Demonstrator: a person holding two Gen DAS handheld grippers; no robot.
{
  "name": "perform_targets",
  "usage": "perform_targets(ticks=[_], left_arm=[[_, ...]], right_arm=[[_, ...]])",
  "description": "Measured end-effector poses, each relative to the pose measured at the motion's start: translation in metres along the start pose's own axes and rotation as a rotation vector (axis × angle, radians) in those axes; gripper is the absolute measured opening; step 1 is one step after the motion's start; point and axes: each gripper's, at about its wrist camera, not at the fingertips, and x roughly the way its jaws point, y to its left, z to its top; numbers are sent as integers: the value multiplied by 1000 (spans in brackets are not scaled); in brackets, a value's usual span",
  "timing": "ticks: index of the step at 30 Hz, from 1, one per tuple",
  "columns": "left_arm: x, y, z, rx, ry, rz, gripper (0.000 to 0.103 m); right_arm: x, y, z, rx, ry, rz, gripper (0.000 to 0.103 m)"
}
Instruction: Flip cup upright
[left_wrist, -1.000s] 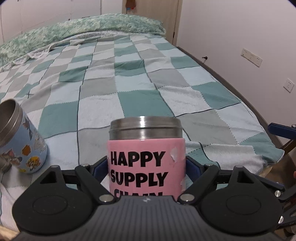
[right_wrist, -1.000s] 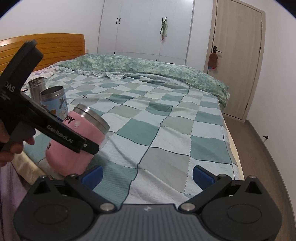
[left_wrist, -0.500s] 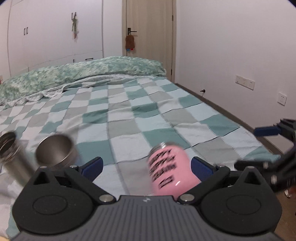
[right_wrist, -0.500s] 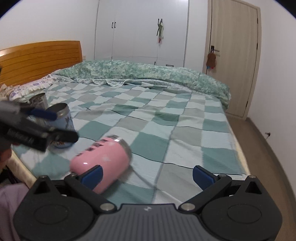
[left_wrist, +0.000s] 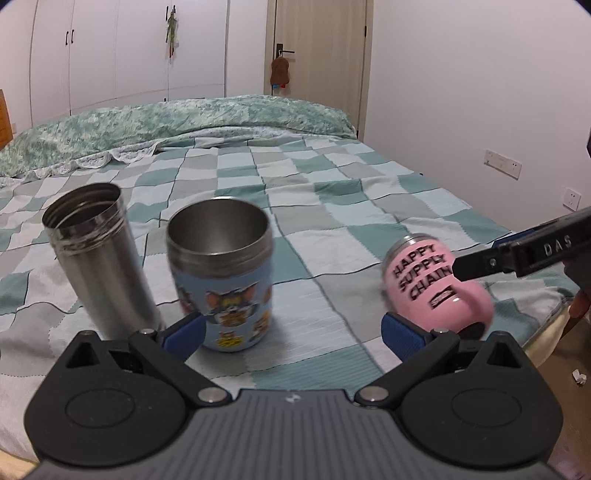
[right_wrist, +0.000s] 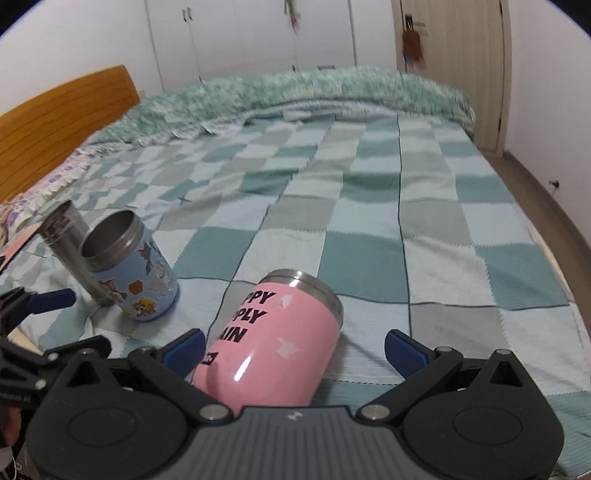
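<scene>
A pink cup (right_wrist: 273, 339) with black lettering lies on its side on the checked bedspread, steel rim pointing away from me. It also shows in the left wrist view (left_wrist: 432, 284), at the right. My right gripper (right_wrist: 293, 345) is open, its jaws on either side of the cup's lower body without touching it. My left gripper (left_wrist: 291, 330) is open and empty. It points at the bedspread between the pink cup and a blue cartoon cup (left_wrist: 221, 273), which stands upright just past its left finger.
The blue cartoon cup (right_wrist: 131, 269) and a steel flask (left_wrist: 98, 254) stand upright side by side near the bed's front edge. The wooden headboard (right_wrist: 55, 122) is at the left. The bed's right edge (right_wrist: 554, 251) drops to the floor.
The left gripper let go of the pink cup, which fell on its side. The left gripper swung left toward the blue cup. The right gripper moved in around the pink cup.
</scene>
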Motion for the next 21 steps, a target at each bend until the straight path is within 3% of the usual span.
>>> perform_targets(ticks=[16, 21], left_arm=[[19, 16, -8, -20, 6, -59, 103], [21, 17, -9, -28, 11, -60, 103]], right_arm=[[68, -2, 17, 164, 178, -11, 103], [86, -9, 15, 245, 243, 58, 90]])
